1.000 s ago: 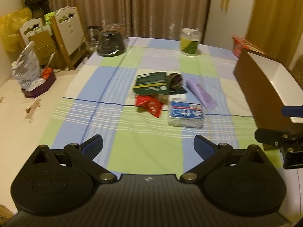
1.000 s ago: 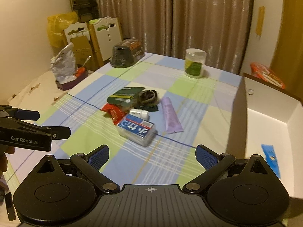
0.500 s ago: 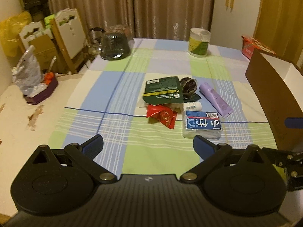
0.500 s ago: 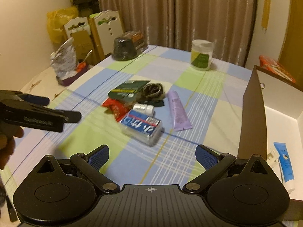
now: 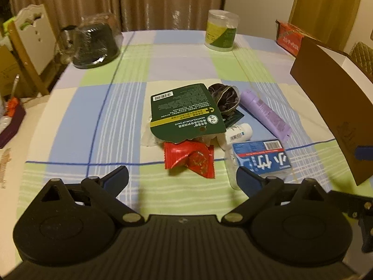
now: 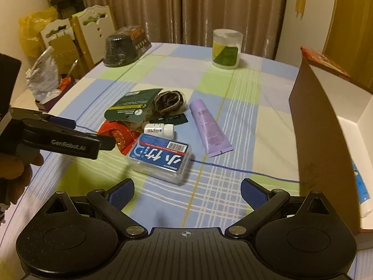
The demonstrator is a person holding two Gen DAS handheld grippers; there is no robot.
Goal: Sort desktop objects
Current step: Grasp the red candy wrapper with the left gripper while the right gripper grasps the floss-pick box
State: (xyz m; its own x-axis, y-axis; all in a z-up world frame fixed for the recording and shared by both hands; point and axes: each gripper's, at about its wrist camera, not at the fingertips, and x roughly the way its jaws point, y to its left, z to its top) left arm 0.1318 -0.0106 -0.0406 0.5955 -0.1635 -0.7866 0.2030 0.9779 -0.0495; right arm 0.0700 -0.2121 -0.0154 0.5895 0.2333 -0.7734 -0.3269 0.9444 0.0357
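Left gripper (image 5: pixel 181 177): jaws spread wide, lately narrowed a little, nothing held; poised just short of the red snack packet (image 5: pixel 189 157).
Green salve card (image 5: pixel 186 112): laid just behind the packet.
Floss box (image 6: pixel 160 158): right of the packet, touching the small white bottle (image 6: pixel 158 129).
Purple tube (image 6: pixel 208 128): right of the box.
Right gripper (image 6: pixel 187 192): spread wide, empty.
Cardboard box (image 6: pixel 312 144): far right.

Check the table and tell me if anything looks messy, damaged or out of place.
The small items sit in a loose pile mid-table: a green card lies tilted over crumpled plastic, with a red wrapper poking out beneath it and a white bottle on its side. The purple tube lies askew beside them. Nothing looks spilled or broken.
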